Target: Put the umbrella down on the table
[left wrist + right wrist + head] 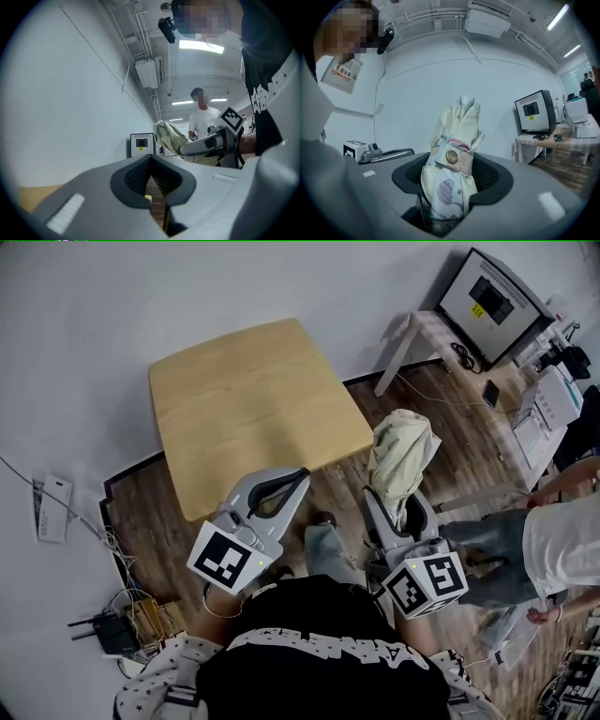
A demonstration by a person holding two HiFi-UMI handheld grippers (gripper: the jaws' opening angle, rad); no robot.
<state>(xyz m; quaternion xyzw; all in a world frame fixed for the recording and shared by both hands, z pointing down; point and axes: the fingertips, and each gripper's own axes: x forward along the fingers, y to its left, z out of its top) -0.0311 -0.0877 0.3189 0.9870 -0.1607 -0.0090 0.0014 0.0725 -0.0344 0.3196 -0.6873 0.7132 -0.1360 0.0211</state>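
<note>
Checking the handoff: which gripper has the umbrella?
The right gripper, shut on the folded cream umbrella; the left gripper is shut, holding nothing.

The umbrella is pale cream with a faint purple blotch printed low on its cloth. Its strap is pinkish with a brass-coloured button. The left gripper and the right gripper are light grey with black ribbed pads, and each marker cube bears black squares on white. At upper centre of the head view the table is light honey wood — the floor is darker brown planks. The wall is off-white. At the bottom, the person's shirt is black with white lettering, and the sleeves are white with small dark stars.
</note>
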